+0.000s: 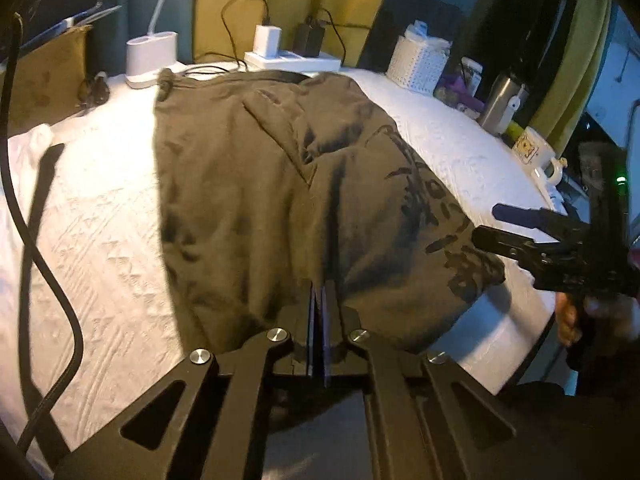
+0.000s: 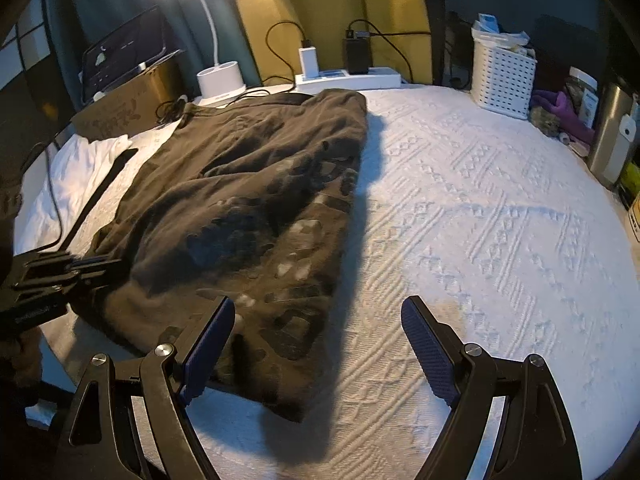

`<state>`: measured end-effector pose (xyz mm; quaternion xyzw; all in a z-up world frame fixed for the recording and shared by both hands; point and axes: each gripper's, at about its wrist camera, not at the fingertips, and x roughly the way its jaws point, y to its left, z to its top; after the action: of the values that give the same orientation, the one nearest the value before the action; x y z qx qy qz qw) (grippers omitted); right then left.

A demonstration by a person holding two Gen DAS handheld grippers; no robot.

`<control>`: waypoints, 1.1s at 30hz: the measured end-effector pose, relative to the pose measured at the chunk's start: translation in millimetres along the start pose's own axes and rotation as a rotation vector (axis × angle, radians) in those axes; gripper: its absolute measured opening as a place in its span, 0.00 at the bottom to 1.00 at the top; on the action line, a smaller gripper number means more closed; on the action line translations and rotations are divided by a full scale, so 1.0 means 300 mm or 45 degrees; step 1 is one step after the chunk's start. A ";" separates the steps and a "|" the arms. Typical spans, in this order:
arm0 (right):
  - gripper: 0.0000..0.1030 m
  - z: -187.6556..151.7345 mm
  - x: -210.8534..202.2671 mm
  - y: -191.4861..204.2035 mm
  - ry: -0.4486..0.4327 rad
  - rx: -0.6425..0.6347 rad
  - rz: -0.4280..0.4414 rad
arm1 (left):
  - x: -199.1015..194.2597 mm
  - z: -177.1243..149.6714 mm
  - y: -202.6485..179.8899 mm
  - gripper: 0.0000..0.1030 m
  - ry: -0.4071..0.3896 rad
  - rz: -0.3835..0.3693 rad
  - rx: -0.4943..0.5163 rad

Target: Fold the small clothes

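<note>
Fingers of the left gripper (image 1: 320, 300) are pressed together on the near edge of the olive-brown garment (image 1: 280, 184), with a fold of cloth pinched between the blue pads. Fingers of the right gripper (image 2: 318, 344) stand wide apart and hold nothing; the left blue pad (image 2: 208, 348) hangs over the garment's near corner, the right pad over bare cover.

Garment position: it lies spread on the white textured bedcover (image 2: 480, 220), occupying the left half of the surface in the right wrist view, with dark printed lettering (image 1: 436, 208) along its right side. The cloth is rumpled, with one ridge running from the pinched edge toward the far end.

Containers:
- White perforated basket (image 2: 502, 76): stands at the far right of the surface and holds packets or papers whose tops rise above the rim; their kind cannot be told.
- White lamp base (image 2: 220, 80): stands beyond the garment's far edge, with two round recesses in its top; contents cannot be told.
- Steel flask (image 2: 610, 128): stands upright at the right edge.
- White mug (image 1: 538, 156): stands near the flask.
- Cardboard box (image 2: 128, 112): sits at the far left with a dark device on top.

A white power strip (image 2: 348, 78) with two chargers plugged in lies against the far wall.
</note>
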<state>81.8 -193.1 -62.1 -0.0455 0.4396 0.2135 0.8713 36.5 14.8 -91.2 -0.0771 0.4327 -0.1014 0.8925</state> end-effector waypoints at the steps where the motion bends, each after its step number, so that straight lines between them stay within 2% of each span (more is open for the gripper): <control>1: 0.84 -0.001 0.006 -0.005 0.003 0.004 0.003 | -0.016 -0.011 0.009 0.01 0.006 0.011 -0.009; 5: 0.84 0.000 0.035 -0.009 0.022 0.001 0.022 | -0.043 -0.047 0.028 0.01 0.040 0.041 -0.037; 11: 0.84 0.023 0.064 -0.015 0.035 -0.021 0.049 | -0.076 -0.011 0.042 0.02 0.071 0.006 -0.099; 14: 0.84 0.048 0.072 -0.031 0.029 -0.018 0.050 | -0.098 0.032 0.046 0.02 0.035 0.068 -0.085; 17: 0.84 0.078 0.080 -0.048 0.018 -0.009 0.051 | -0.097 0.083 0.070 0.04 0.006 0.079 -0.102; 19: 0.84 0.105 0.085 -0.059 0.011 -0.007 0.052 | -0.078 0.122 0.086 0.11 -0.002 0.109 -0.104; 21: 0.84 0.125 0.090 -0.066 0.006 -0.007 0.052 | -0.059 0.156 0.101 0.41 -0.013 0.115 -0.114; 23: 0.84 0.151 0.099 -0.074 0.003 -0.008 0.051 | -0.047 0.185 0.115 0.50 -0.037 0.104 -0.131; 33: 0.84 0.239 0.167 -0.081 0.018 -0.054 0.053 | 0.075 0.329 0.120 0.50 -0.014 0.101 -0.071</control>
<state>171.7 -179.3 -60.3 -0.0564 0.4419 0.2405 0.8624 132.1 49.0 -55.8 -0.0855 0.4331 -0.0535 0.8957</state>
